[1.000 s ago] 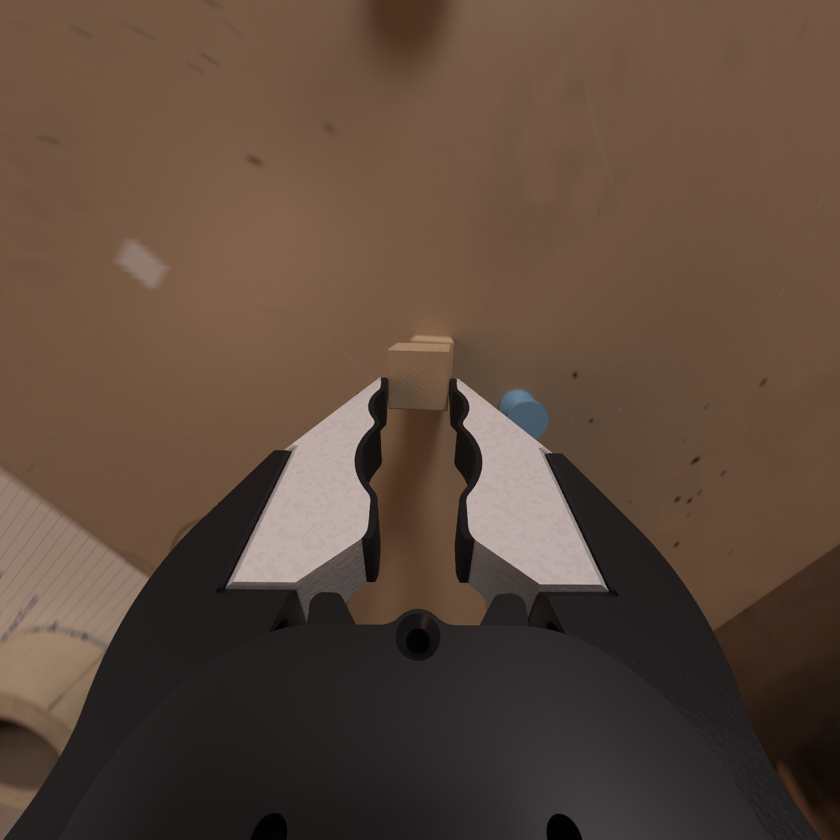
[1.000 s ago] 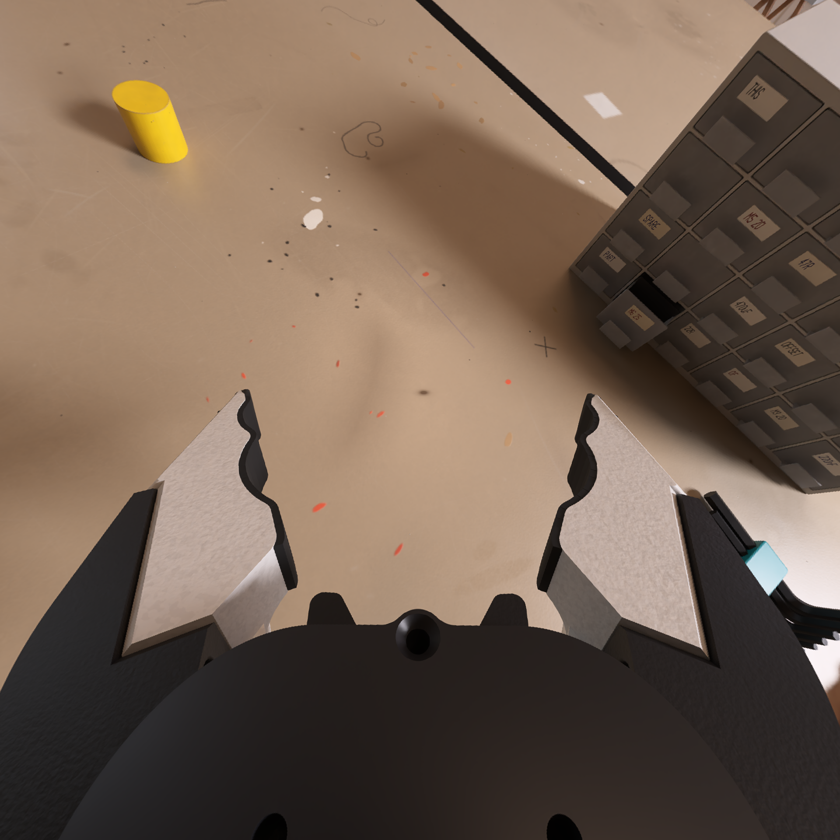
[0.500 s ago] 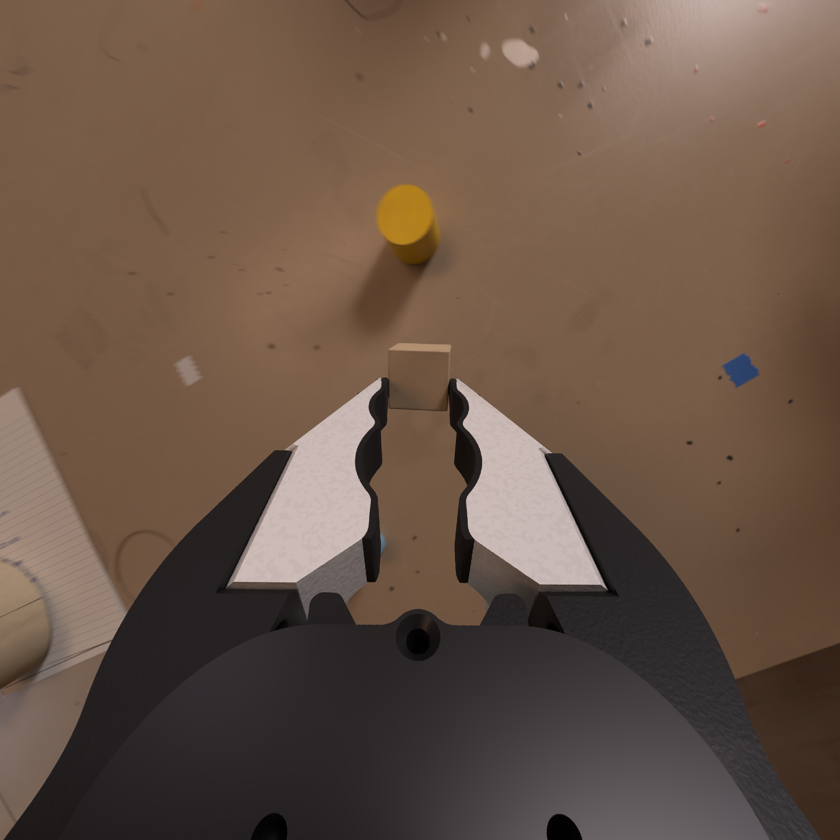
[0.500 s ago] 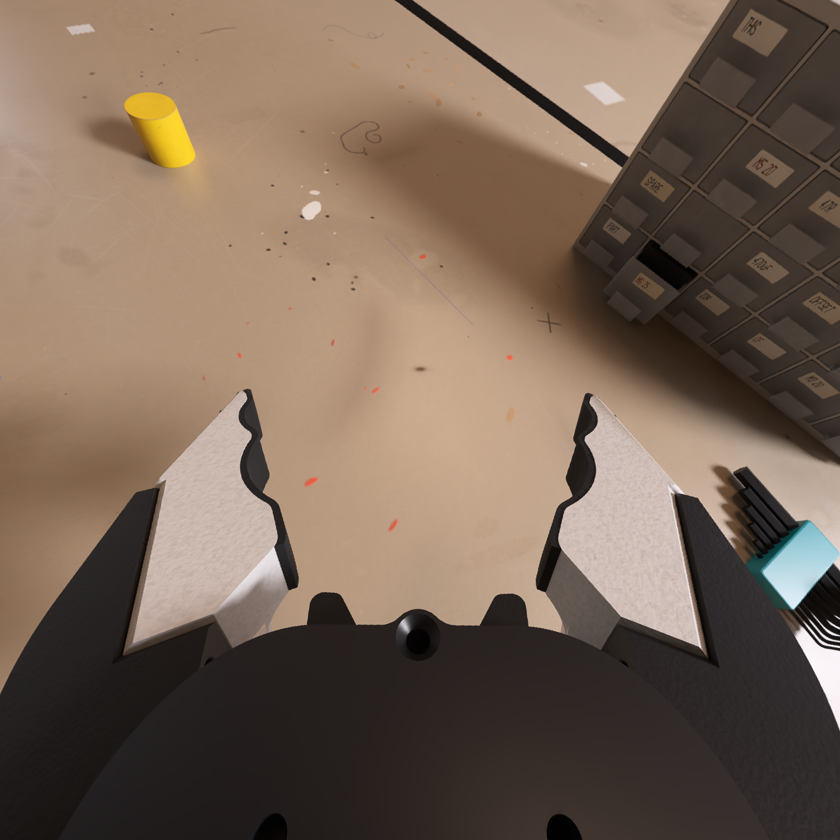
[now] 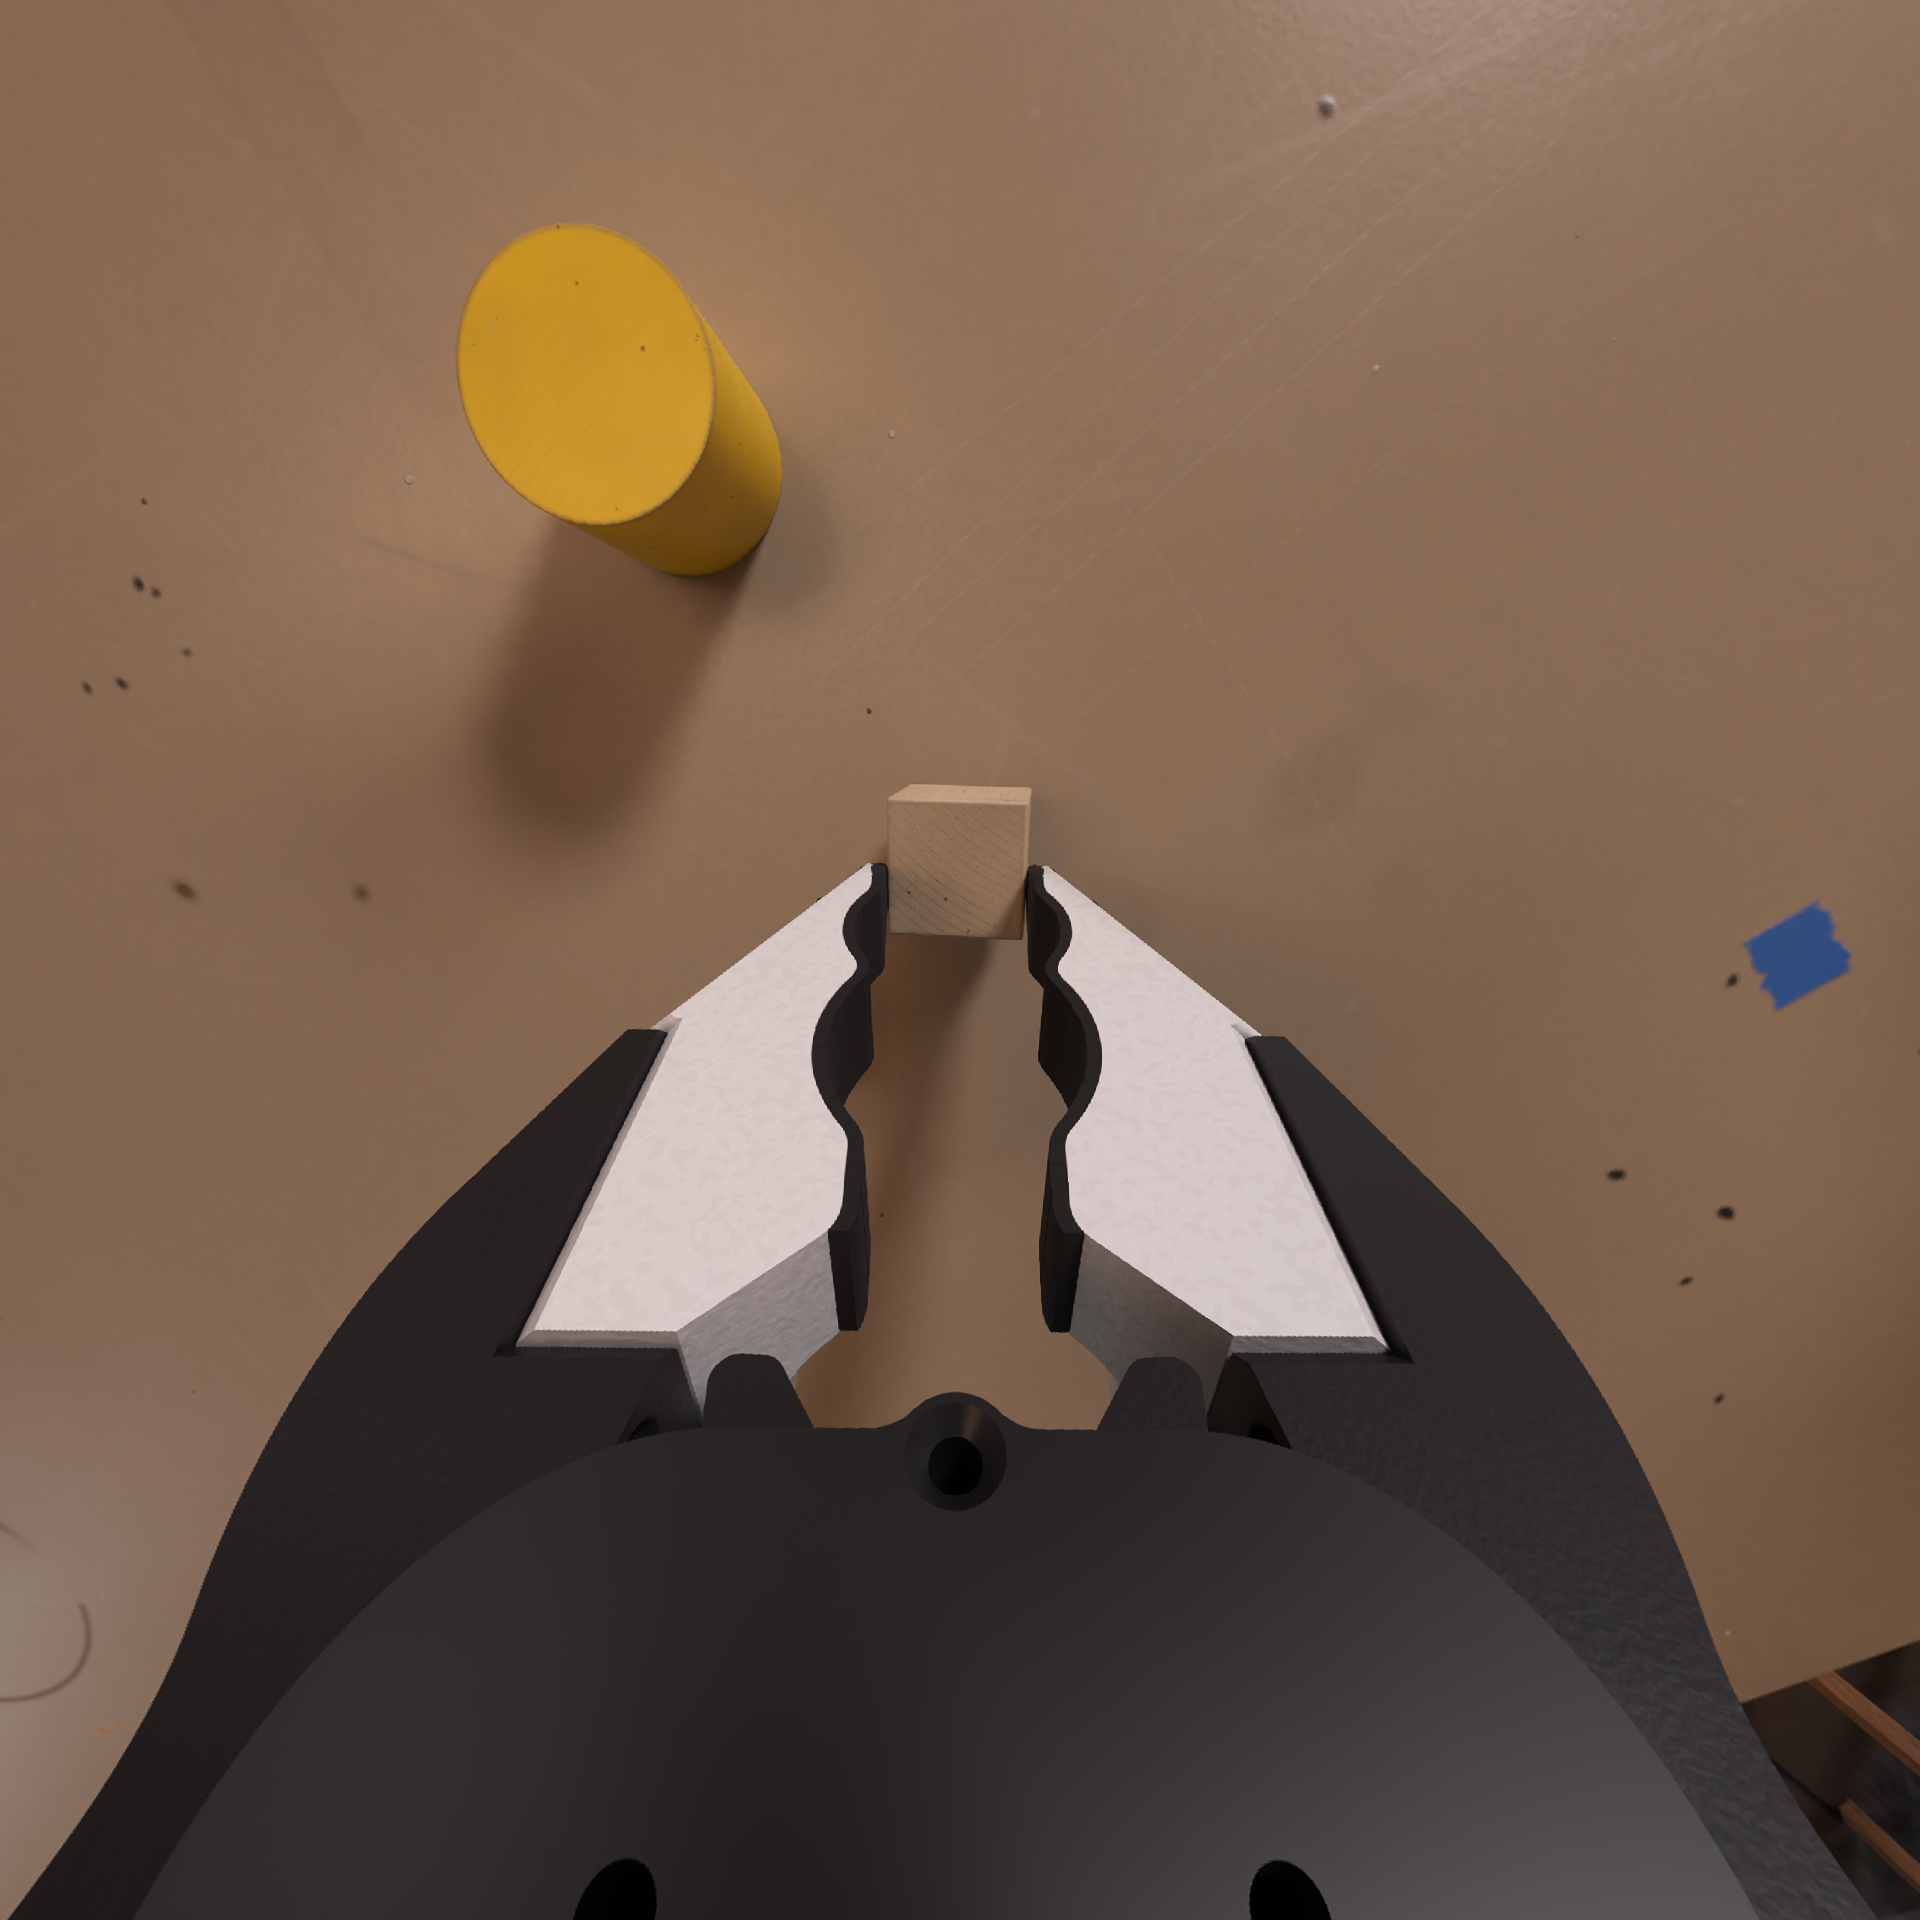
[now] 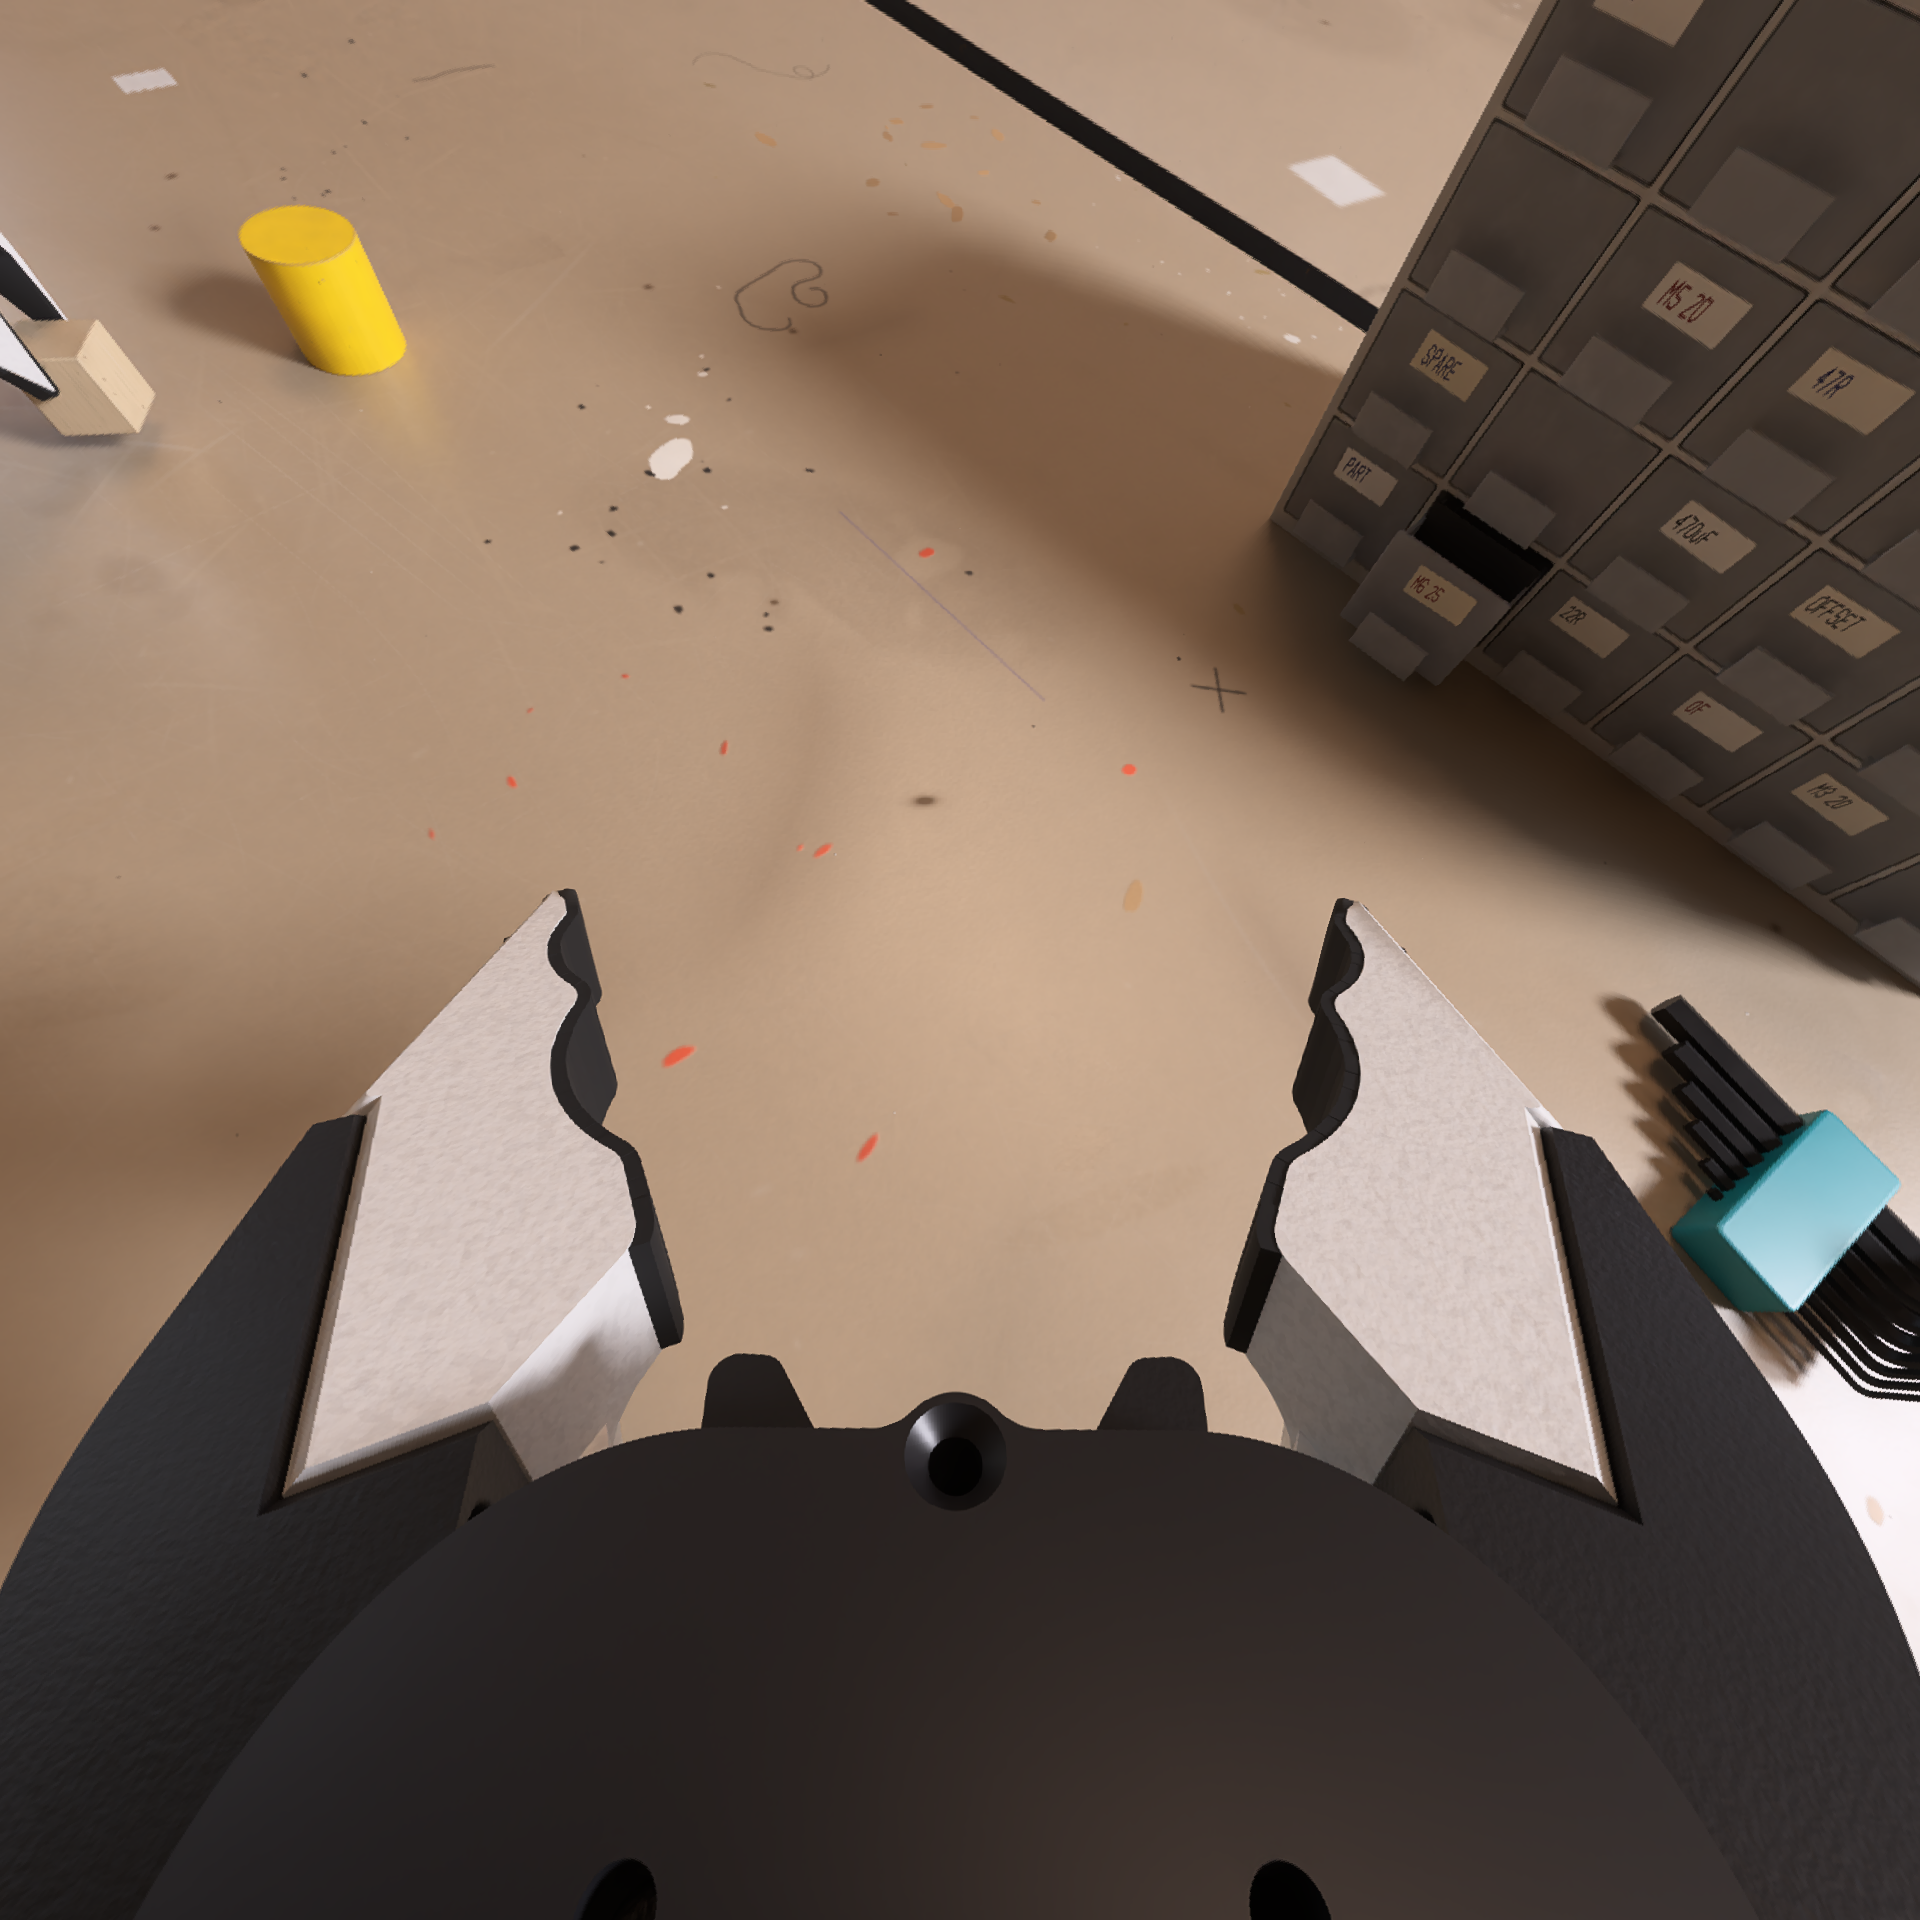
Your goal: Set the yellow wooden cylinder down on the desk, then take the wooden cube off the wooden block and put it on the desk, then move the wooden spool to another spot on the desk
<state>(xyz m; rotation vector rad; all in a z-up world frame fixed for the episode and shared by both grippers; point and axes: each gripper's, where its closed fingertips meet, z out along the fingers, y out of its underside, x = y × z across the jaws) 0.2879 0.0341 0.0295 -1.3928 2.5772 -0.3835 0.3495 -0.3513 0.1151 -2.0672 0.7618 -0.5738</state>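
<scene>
My left gripper point(image 5: 957, 902) is shut on the pale wooden cube point(image 5: 958, 862), held between its fingertips low over the brown desk point(image 5: 1351, 520). The yellow wooden cylinder point(image 5: 613, 400) stands upright on the desk, ahead and to the left of the cube. In the right wrist view the cube point(image 6: 99, 379) shows at the far left edge with the left gripper's fingertips point(image 6: 26, 353) on it, close to the desk, and the yellow cylinder point(image 6: 322, 291) stands just right of it. My right gripper point(image 6: 956, 904) is open and empty above the desk. The wooden block and spool are out of view.
A grey cabinet of small drawers point(image 6: 1662, 436) stands at the right, one drawer pulled out a little. A set of black hex keys in a teal holder point(image 6: 1797, 1205) lies at the right edge. A blue tape scrap point(image 5: 1797, 954) is on the desk.
My left gripper has carried the cube off the block, over toward the yellow cylinder and lower to the desk. My right gripper has drawn back a little, still open.
</scene>
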